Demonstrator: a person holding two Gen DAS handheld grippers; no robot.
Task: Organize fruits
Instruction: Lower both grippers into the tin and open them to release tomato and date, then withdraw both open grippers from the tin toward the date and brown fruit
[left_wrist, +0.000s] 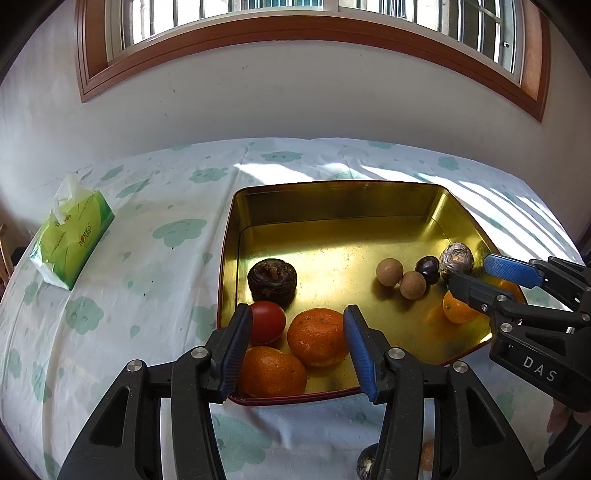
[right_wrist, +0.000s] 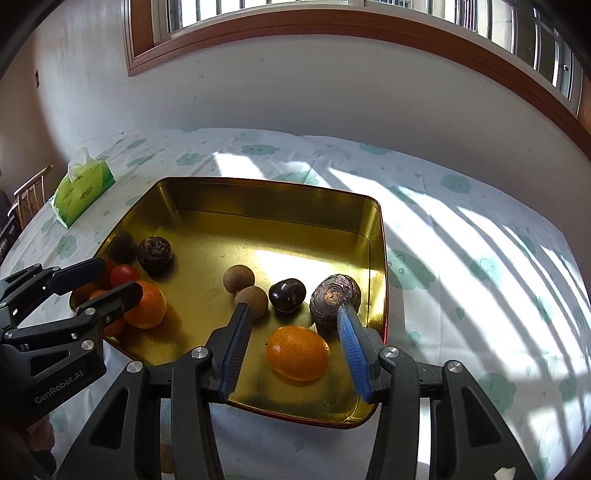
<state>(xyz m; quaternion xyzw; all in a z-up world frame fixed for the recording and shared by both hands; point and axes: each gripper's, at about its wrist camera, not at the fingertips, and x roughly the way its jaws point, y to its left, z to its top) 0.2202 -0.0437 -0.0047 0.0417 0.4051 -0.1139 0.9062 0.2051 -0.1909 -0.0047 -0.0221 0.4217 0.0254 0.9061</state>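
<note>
A gold tin tray (left_wrist: 229, 240) (right_wrist: 382, 258) lies on the clouded tablecloth. My left gripper (left_wrist: 298, 325) hangs open over its near left corner, with a mandarin (left_wrist: 317, 336) and a red tomato (left_wrist: 266, 321) loose between the pads and a second mandarin (left_wrist: 271, 371) just below. A dark water chestnut (left_wrist: 272, 282) sits behind them. My right gripper (right_wrist: 293, 317) is open at the near right corner around a small orange (right_wrist: 298, 352), which rests on the tray floor untouched. Two longans (right_wrist: 239, 278), a dark glossy fruit (right_wrist: 287, 294) and another water chestnut (right_wrist: 334, 299) lie beyond it.
A green tissue pack (left_wrist: 72, 243) (right_wrist: 83, 192) lies on the cloth to the far left. Two small fruits (left_wrist: 365, 463) lie on the cloth under my left gripper. A wall and window close the far side. A wooden chair (right_wrist: 29, 195) stands off the left edge.
</note>
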